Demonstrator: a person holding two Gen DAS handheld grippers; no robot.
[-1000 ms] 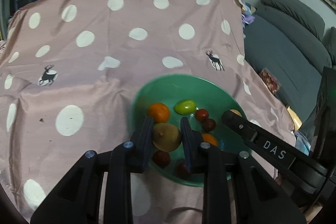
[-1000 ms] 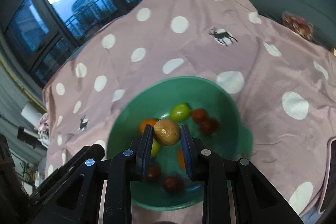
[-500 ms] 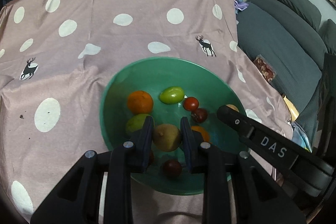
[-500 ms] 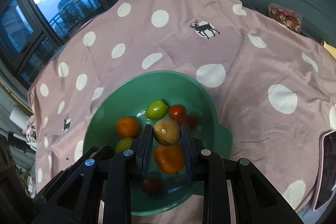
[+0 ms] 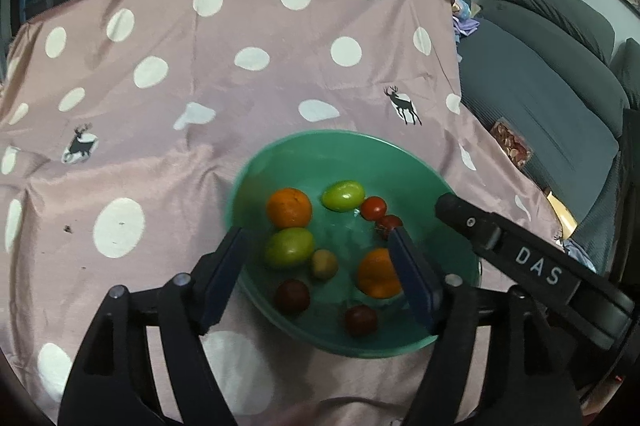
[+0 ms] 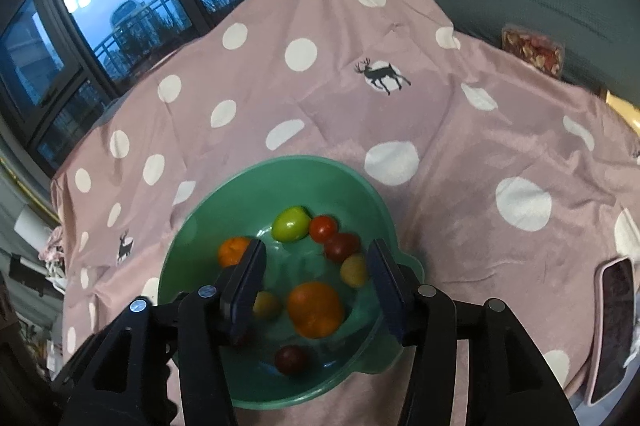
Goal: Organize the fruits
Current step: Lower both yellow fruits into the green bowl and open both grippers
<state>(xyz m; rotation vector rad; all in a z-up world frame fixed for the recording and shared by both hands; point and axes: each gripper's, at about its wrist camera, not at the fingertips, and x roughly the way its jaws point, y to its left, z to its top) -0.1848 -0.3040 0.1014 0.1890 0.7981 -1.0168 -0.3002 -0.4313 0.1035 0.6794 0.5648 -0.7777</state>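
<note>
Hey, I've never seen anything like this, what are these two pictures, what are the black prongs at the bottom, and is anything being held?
No robot here: a person holds a two-fingered grabbing tool in each hand, with a camera on each. One picture looks along the left gripper, the other along the right gripper. Both hover over a green bowl on a pink spotted cloth. In the bowl lie oranges, green fruits and small red ones. Both sets of fingers are opening, and neither grips anything; the small brownish fruit lies loose in the bowl.
</note>
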